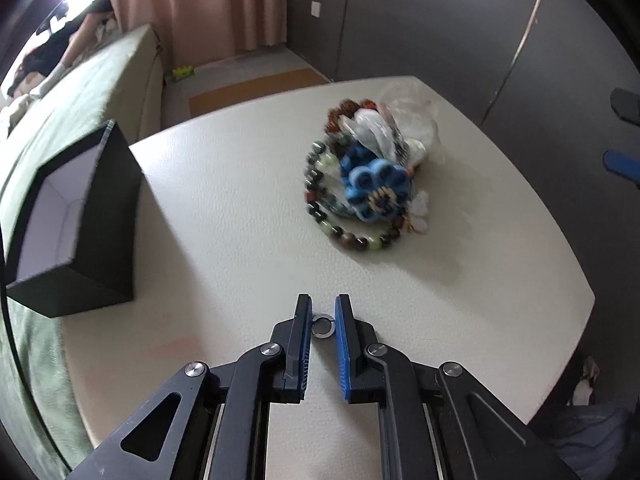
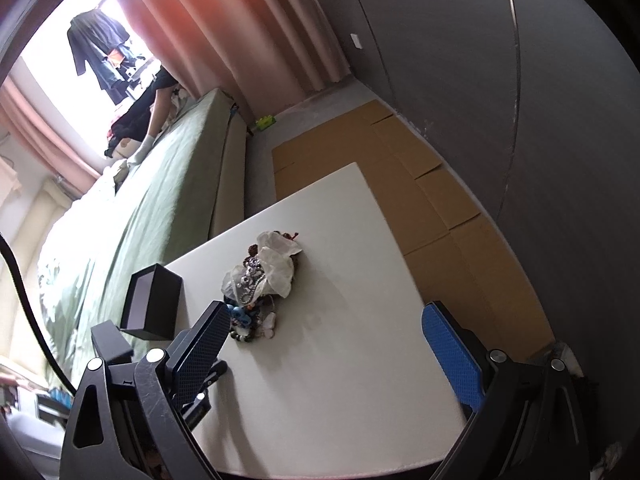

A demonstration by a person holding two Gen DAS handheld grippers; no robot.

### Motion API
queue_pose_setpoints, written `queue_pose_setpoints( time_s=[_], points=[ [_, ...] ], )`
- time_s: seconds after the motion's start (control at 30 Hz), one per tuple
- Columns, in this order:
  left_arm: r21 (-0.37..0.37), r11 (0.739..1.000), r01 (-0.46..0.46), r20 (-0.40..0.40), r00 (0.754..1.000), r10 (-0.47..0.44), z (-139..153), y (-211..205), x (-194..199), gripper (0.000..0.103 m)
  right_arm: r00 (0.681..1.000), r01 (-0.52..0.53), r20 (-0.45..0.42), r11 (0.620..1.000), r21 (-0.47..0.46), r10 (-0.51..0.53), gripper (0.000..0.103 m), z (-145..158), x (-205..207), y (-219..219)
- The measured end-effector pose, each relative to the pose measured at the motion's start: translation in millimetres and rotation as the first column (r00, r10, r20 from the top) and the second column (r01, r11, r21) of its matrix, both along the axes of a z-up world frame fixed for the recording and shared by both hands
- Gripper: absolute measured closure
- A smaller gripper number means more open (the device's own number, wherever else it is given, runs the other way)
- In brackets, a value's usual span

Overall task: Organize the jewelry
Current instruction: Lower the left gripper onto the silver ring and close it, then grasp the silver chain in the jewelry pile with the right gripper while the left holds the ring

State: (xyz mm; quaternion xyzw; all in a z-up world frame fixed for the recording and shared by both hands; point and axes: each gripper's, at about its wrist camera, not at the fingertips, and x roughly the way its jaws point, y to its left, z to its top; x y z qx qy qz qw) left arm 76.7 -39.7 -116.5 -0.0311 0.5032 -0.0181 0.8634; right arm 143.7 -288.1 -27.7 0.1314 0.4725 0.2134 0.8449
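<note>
My left gripper (image 1: 323, 310) is shut on a small silver ring (image 1: 323, 325) and holds it above the white table (image 1: 240, 220). A pile of jewelry (image 1: 368, 176) lies ahead to the right: a beaded bracelet, a blue piece and clear plastic bags. An open black box (image 1: 76, 216) with a pale lining stands at the left. In the right wrist view my right gripper (image 2: 326, 328) is open and empty above the table (image 2: 340, 360), with the jewelry pile (image 2: 260, 280) and the black box (image 2: 152, 300) beyond its left finger.
A bed with a green cover (image 2: 140, 220) runs along the table's left side; a person (image 2: 148, 112) leans over its far end. Cardboard sheets (image 2: 400, 184) lie on the floor by the grey wall. Pink curtains hang at the back.
</note>
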Motion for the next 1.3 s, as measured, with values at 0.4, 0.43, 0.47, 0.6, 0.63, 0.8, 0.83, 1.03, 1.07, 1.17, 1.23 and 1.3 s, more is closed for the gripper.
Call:
queue_pose_setpoints(
  time_s=[0.4,0.43,0.47,0.6,0.63,0.8,0.83,1.03,1.07,1.17,1.23,1.3],
  points=[
    [-0.101,0.99,-0.096,0.129,0.986,0.109,49,43,2,0.091,0.99,-0.077,-0.109,0.992,0.1,0.088,0.04,-25,28,60],
    [-0.11,0.989,-0.102,0.132,0.984,0.117,51,46,1,0.091,0.988,-0.08,-0.121,0.991,0.108,0.093,0.045,-28,30,66],
    [-0.119,0.987,-0.108,0.133,0.983,0.123,53,49,0,0.091,0.986,-0.083,-0.135,0.989,0.121,0.099,0.052,-32,33,72],
    [-0.151,0.98,-0.133,0.144,0.977,0.155,60,65,-3,0.091,0.982,-0.081,-0.162,0.988,0.132,0.102,0.066,-42,42,93],
    [-0.156,0.978,-0.138,0.146,0.976,0.161,60,67,-5,0.091,0.981,-0.075,-0.167,0.989,0.131,0.096,0.069,-45,45,98],
    [-0.183,0.969,-0.165,0.151,0.969,0.193,64,81,-11,0.091,0.975,-0.049,-0.208,0.991,0.127,0.075,0.082,-65,53,119],
    [-0.187,0.967,-0.171,0.152,0.968,0.2,65,85,-12,0.091,0.976,-0.043,-0.209,0.991,0.124,0.068,0.084,-67,54,120],
    [-0.21,0.962,-0.176,0.162,0.964,0.212,68,96,-16,0.091,0.983,-0.011,-0.184,0.999,0.053,0.021,0.085,-72,57,133],
    [-0.214,0.96,-0.178,0.162,0.963,0.214,68,98,-17,0.091,0.983,-0.009,-0.185,0.999,0.035,0.016,0.085,-74,58,134],
    [-0.228,0.956,-0.185,0.16,0.961,0.225,69,104,-18,0.091,0.984,-0.004,-0.181,1.0,-0.008,0.002,0.085,-76,59,140],
    [-0.228,0.955,-0.191,0.158,0.96,0.23,68,107,-19,0.091,0.985,-0.013,-0.171,0.999,-0.04,0.006,0.085,-75,57,144],
    [-0.226,0.954,-0.195,0.158,0.96,0.233,66,108,-20,0.091,0.987,-0.017,-0.159,0.998,-0.059,0.007,0.084,-74,56,144]
  ],
)
